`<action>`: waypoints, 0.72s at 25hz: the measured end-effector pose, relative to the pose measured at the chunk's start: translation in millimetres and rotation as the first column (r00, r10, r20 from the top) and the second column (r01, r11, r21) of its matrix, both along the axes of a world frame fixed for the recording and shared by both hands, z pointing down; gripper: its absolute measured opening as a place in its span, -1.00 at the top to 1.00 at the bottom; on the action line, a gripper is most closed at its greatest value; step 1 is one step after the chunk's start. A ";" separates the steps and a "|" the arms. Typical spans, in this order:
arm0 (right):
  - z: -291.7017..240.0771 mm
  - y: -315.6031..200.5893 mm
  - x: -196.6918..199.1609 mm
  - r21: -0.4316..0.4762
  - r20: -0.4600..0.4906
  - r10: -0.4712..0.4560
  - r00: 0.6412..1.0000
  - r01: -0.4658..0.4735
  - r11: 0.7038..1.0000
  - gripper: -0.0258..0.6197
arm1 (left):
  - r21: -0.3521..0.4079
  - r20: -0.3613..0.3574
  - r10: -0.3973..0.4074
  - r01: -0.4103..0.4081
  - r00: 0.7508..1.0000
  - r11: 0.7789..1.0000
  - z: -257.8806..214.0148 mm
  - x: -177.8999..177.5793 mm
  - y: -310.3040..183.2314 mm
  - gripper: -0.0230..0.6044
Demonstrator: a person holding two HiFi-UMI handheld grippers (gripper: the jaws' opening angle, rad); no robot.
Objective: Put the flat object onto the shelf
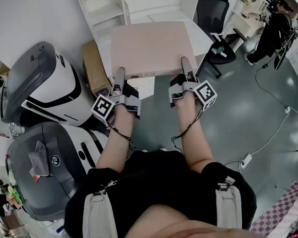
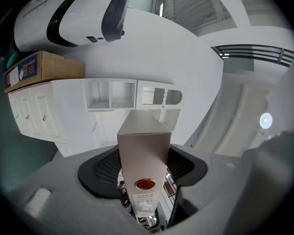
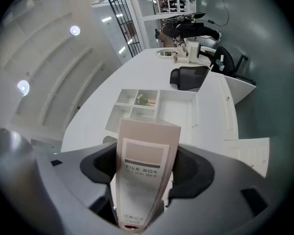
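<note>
A flat beige file box is held level between both grippers in front of a white shelf unit. My left gripper is shut on the box's near left edge and my right gripper is shut on its near right edge. In the left gripper view the box stands edge-on between the jaws, with the shelf's open compartments behind it. In the right gripper view the box spine, printed FILE BOX, fills the jaws, and the shelf lies beyond.
A brown cardboard box sits left of the shelf. Two grey and white machines crowd the left side. A black office chair stands at the right, a person farther back, and a power strip with cables lies on the floor.
</note>
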State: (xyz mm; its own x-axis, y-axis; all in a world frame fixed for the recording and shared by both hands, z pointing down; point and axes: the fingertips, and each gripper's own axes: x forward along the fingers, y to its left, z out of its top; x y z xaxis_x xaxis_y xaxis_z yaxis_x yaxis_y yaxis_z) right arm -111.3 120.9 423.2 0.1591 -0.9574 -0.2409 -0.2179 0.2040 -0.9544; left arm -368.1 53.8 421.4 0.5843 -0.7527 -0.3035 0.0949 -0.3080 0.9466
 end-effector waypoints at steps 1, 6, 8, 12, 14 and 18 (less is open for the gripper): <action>1.3 2.9 -0.6 -0.006 -0.004 -0.002 1.000 0.002 1.000 -0.01 | -0.002 0.003 -0.002 0.002 1.000 1.000 0.8 -0.7 2.7 0.02; 5.4 12.4 -1.6 -0.016 0.003 -0.009 1.000 0.009 1.000 -0.02 | -0.041 0.016 -0.005 0.005 1.000 0.999 10.2 -2.5 11.9 0.02; 6.5 16.0 2.7 -0.017 0.007 0.004 1.000 -0.004 1.000 -0.02 | -0.040 0.015 0.003 -0.003 1.000 0.999 8.8 2.0 14.8 0.02; 9.8 23.2 8.6 -0.018 0.021 0.014 1.000 -0.014 1.000 -0.02 | -0.047 0.022 0.012 -0.011 1.000 0.999 10.6 8.5 19.9 0.02; 11.0 26.5 12.9 -0.017 0.023 0.012 1.000 -0.011 1.000 -0.02 | -0.051 0.033 0.012 -0.011 0.999 0.999 13.8 12.2 22.4 0.02; 14.6 36.5 29.7 -0.006 0.025 0.020 0.999 -0.020 1.000 -0.02 | -0.057 0.034 0.018 -0.016 0.999 0.998 16.0 29.5 32.0 0.02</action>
State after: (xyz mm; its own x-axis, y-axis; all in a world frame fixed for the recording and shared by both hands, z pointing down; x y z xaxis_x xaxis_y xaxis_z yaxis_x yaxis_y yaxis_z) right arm -81.6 157.4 437.8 0.1837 -0.9554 -0.2310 -0.1979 0.1943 -0.9608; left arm -338.7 85.8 437.4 0.6065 -0.7580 -0.2399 0.0667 -0.2522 0.9654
